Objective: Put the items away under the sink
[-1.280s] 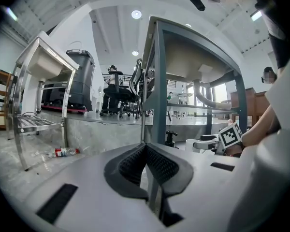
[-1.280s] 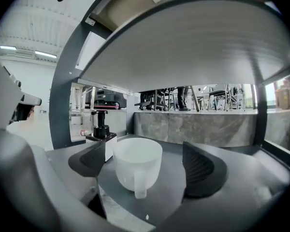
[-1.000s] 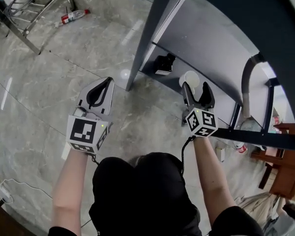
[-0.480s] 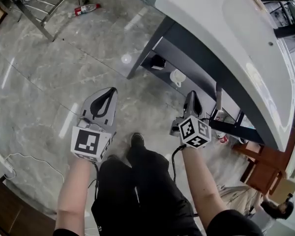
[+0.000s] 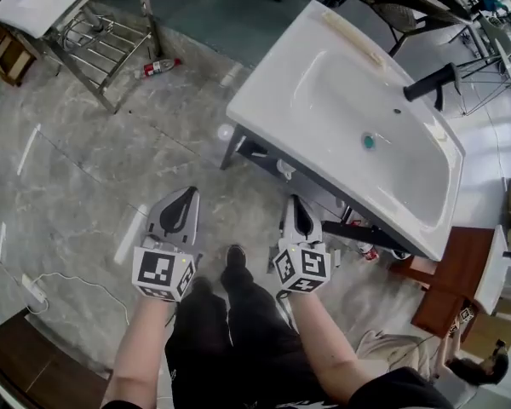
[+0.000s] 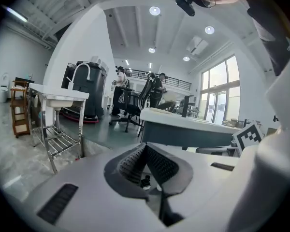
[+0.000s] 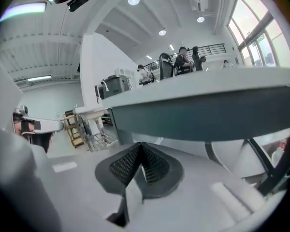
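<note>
Seen from above in the head view, the white sink basin [image 5: 358, 135] stands on a dark frame. On the shelf under its near edge I can make out a white cup [image 5: 284, 169] and a dark item [image 5: 257, 152]. My left gripper [image 5: 180, 196] and right gripper [image 5: 296, 203] hang side by side in front of the sink, above the floor and apart from the shelf. Both are shut with nothing between the jaws. The left gripper view shows closed pads [image 6: 135, 161]; the right gripper view shows closed pads [image 7: 123, 166] below the sink's edge [image 7: 208, 112].
A black faucet [image 5: 430, 82] rises at the basin's far side. A metal rack [image 5: 98, 37] and a red-and-white bottle [image 5: 159, 66] lie far left on the marble floor. A wooden stool [image 5: 447, 279] stands at the right. A white cable with a power strip [image 5: 32, 290] lies near left.
Both grippers have risen from shelf level to in front of the basin. The right jaws, open near the white cup at first, closed empty. The cup stays on the shelf.
</note>
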Tool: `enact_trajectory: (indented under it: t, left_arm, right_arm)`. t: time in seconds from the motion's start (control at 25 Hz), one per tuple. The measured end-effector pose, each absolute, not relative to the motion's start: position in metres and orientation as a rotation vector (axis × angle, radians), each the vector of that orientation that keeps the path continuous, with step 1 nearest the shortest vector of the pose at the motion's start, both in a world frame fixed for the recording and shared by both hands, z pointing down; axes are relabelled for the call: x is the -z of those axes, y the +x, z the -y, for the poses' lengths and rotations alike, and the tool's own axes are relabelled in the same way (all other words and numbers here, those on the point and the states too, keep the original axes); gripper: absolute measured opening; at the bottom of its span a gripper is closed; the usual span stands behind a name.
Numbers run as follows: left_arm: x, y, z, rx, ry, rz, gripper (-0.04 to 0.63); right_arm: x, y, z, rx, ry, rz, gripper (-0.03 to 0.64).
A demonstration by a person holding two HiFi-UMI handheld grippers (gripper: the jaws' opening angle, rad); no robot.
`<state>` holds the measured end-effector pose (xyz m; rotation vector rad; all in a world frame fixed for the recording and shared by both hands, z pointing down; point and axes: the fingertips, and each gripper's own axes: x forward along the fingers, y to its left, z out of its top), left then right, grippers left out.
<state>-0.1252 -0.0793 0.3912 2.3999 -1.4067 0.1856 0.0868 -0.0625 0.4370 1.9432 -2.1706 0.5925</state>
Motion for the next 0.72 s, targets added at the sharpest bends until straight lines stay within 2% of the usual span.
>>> enact_trajectory:
  t: [0.36, 0.72]
  left_arm:
    - [-0.281, -0.063, 0.09, -0.162, 2.456, 1.38, 0.009]
    - [-0.212, -0.052, 0.123, -0.171, 2.453, 1.485, 0.009]
  right_arm:
    - [-0.32, 0.083, 0.078, -0.537, 1.835, 2.368, 0.003]
    - [-0.252, 0.187, 0.121, -0.49, 1.997, 2.331, 0.003]
